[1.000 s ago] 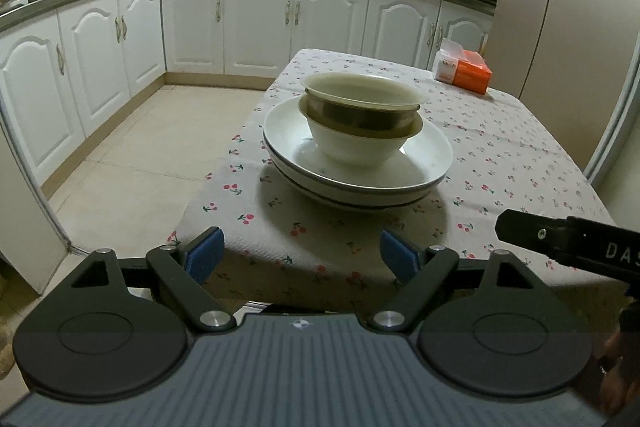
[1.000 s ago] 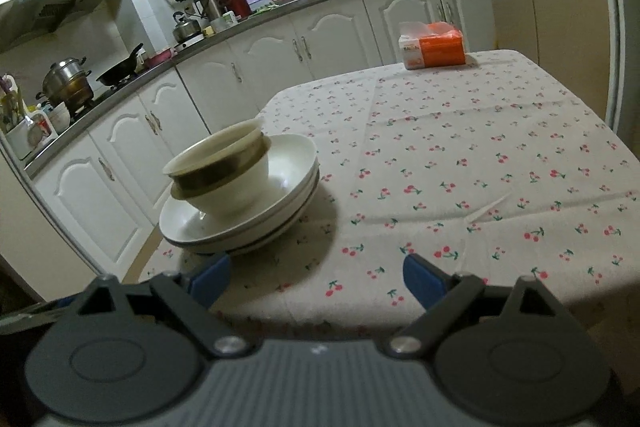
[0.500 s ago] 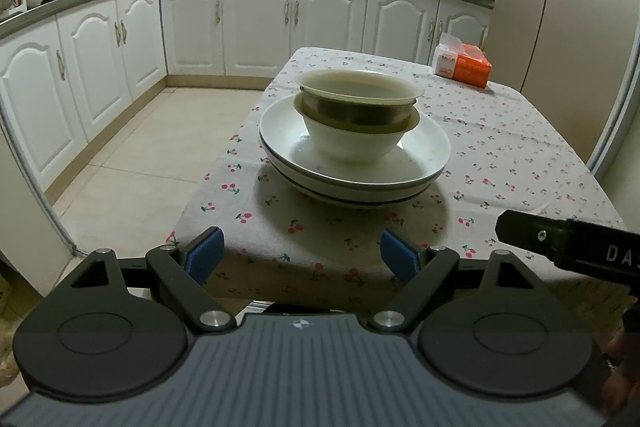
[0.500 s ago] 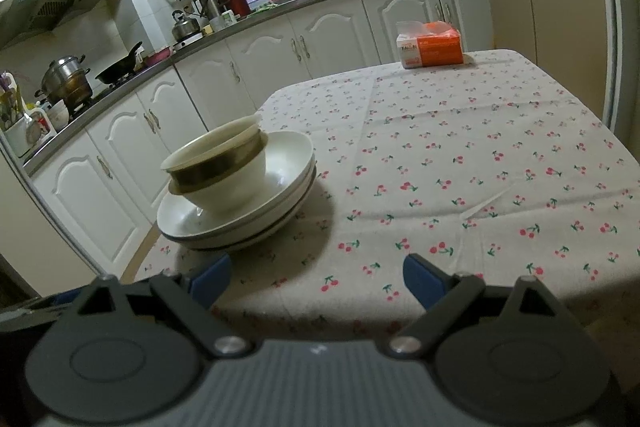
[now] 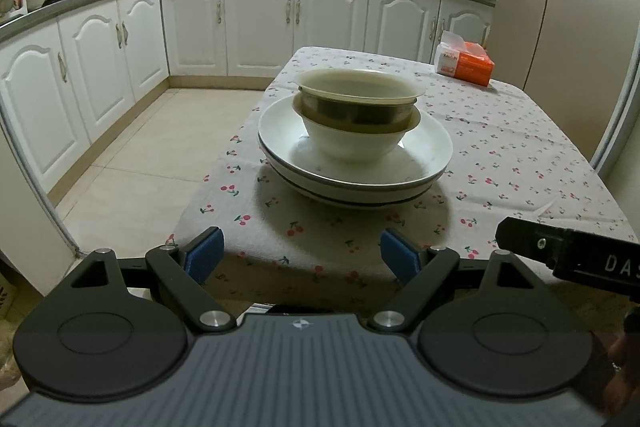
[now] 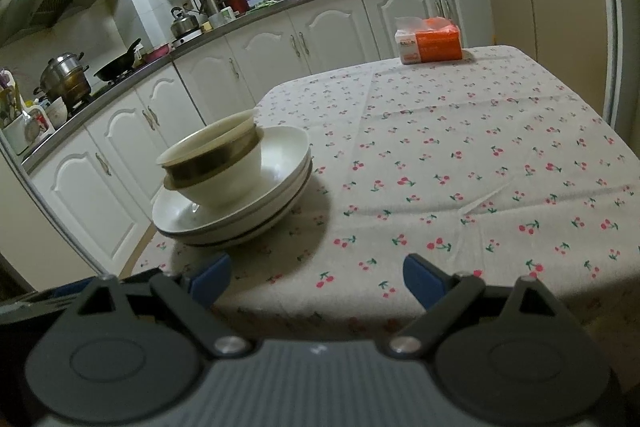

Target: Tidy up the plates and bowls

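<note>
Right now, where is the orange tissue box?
In both views the orange tissue box sits at the table's far right corner, well behind the stacked dishes.

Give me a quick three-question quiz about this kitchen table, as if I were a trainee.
1. True or false: the bowls stand inside the stacked plates.
2. What orange thing sits at the far end of the table? A tissue box, B kettle, C basket.
3. Fill in: both the left tool and the right tool are ____ and hold nothing.

Key: 1 true. 2 A, the tissue box. 3 open.
</note>
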Demonstrator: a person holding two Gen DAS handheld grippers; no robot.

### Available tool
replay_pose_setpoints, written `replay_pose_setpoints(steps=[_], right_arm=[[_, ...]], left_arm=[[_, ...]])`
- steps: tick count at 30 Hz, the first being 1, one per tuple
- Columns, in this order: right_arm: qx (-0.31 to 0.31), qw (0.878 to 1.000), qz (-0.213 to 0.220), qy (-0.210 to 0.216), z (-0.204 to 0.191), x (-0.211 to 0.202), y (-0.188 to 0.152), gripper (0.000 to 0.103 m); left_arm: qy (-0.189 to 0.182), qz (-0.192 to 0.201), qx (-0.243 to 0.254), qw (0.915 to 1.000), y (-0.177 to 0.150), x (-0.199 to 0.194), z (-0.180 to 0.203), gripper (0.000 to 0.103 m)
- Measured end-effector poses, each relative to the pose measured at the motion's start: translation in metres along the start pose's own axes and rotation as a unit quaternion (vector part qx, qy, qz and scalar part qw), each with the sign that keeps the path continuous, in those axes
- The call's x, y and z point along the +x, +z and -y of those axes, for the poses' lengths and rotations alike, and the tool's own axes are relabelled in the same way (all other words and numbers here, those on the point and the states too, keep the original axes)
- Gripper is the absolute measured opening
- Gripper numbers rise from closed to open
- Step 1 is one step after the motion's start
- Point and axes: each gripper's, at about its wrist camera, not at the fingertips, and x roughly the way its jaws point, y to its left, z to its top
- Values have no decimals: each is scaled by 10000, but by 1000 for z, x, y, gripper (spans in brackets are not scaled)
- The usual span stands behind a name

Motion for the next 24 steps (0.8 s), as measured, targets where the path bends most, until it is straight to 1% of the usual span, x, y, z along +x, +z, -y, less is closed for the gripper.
replay_pose_setpoints(steps=[12,24], right_arm=[[79,10000,-42,33,6,1,-1,93],[173,9998,-62,51,13,2,-2,93]], left_arm=[[-35,57,74,10000,0,2,-2,103],[-311,-1,48,9995,2,8,-3,103]])
